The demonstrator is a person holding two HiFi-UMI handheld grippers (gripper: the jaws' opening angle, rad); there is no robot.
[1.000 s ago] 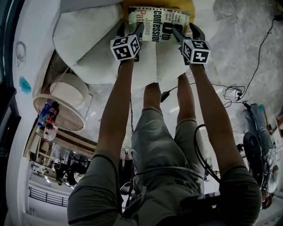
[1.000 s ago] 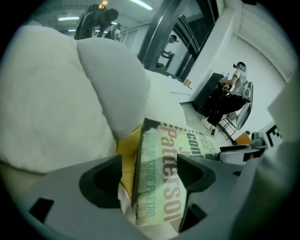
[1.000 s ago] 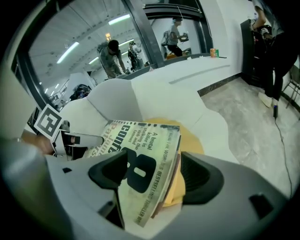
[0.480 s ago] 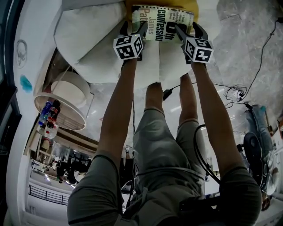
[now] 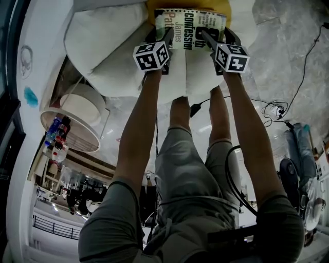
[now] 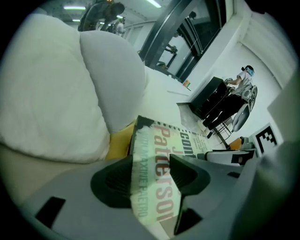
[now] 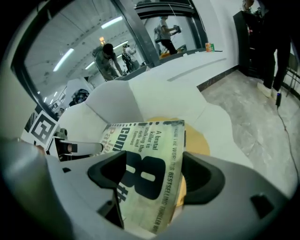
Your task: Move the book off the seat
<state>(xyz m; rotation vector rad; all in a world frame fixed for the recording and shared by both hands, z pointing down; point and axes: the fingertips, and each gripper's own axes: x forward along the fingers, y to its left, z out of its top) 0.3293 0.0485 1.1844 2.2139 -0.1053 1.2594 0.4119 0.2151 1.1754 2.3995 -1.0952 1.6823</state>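
The book (image 5: 193, 28), a paperback with a pale cover and big black print, lies on a yellow cushion (image 5: 226, 7) on the white padded seat (image 5: 103, 46). My left gripper (image 5: 160, 35) is at the book's left edge. Its jaws have just been closing, and in the left gripper view the gripper (image 6: 150, 180) pinches the spine corner of the book (image 6: 161, 140). My right gripper (image 5: 217, 36) is at the right edge. In the right gripper view the gripper (image 7: 152, 176) stands wide around the book (image 7: 145, 140), with a strip of yellow cushion (image 7: 197, 140) showing beside one pad.
A round white side table (image 5: 77, 118) stands left of the seat. Cables and a plug strip (image 5: 272, 108) lie on the marble floor to the right. The person's legs are below the seat's front edge. People stand far off in the room (image 7: 164, 28).
The left gripper's jaws have narrowed onto the book's left edge. Both grippers and the book sit slightly further right in the head view than a second ago.
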